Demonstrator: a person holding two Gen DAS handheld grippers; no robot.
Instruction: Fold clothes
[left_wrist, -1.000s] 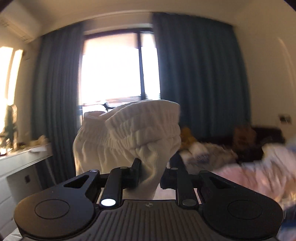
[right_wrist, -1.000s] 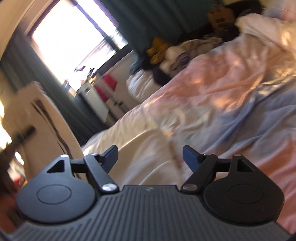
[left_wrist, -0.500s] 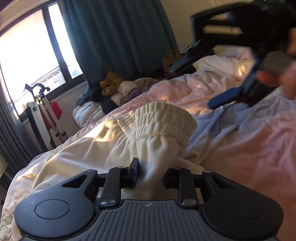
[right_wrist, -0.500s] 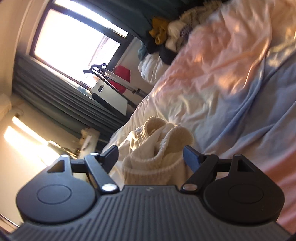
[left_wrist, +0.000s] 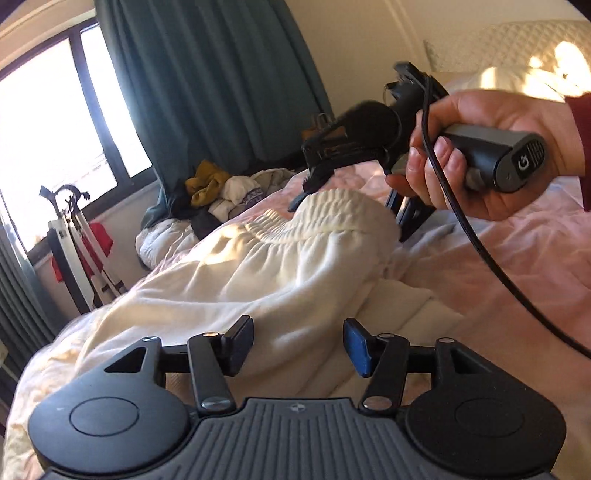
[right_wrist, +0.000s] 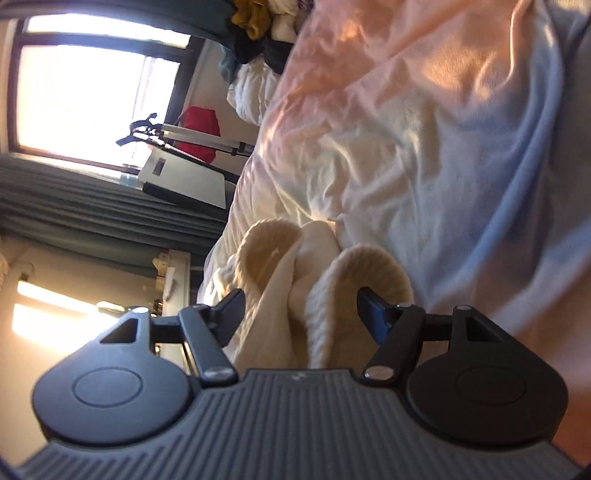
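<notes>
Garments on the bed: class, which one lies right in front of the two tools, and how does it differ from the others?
The cream ribbed-waistband garment, spread alone on the bedding with its waistband between the right tool's closing jaws; the other clothes sit heaped far off by the curtain.

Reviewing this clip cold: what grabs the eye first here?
The cream ribbed-waist garment heaped mid-bed on the pink and blue bedding. The right gripper is closing around its waistband, while the left gripper is opening, cloth loose between its fingers.
</notes>
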